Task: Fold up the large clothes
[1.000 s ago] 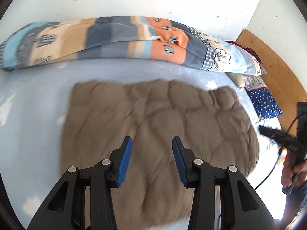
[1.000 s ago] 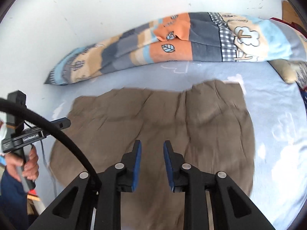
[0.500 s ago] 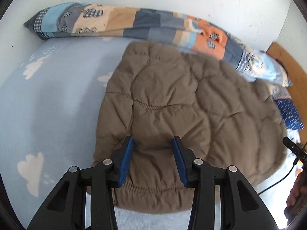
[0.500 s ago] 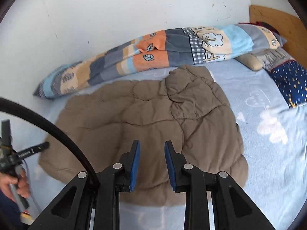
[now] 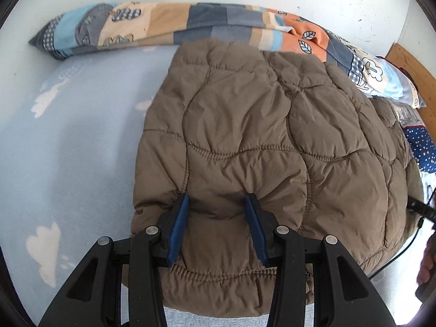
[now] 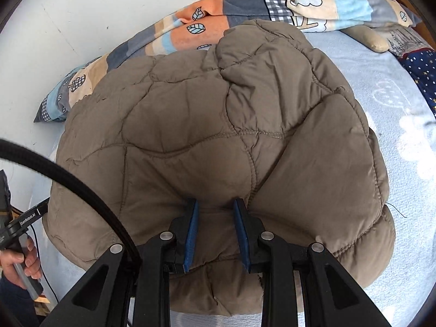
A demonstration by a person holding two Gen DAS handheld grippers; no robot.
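The bed (image 5: pixel 68 141) is the biggest thing here. It has a light blue sheet with white clouds on it. A long patchwork blanket (image 5: pixel 190 24) lies rolled up along the white wall at the far side.

The brown puffy coat (image 5: pixel 259 136) lies in the middle of the bed. It is spread out flat and takes up most of the sheet. Its near hem is close to the bed's edge, and its far end touches the blanket.

The coat looks soft, thick and full of air. I think it is light for its size, but it will spring back and slide when it is folded. The cloth looks smooth, so it may slip. The stitched hem at the near edge looks like the best place to hold, because it is thinner and firmer than the puffy parts.

The left claw (image 5: pixel 216 226) presses down into the coat near the hem. Its blue pads are apart, with a fat bump of coat between them. They pinch that bump.

The right claw (image 6: pixel 216 231) does the same farther along the hem. Its pads are closer together and squeeze a smaller fold of coat.
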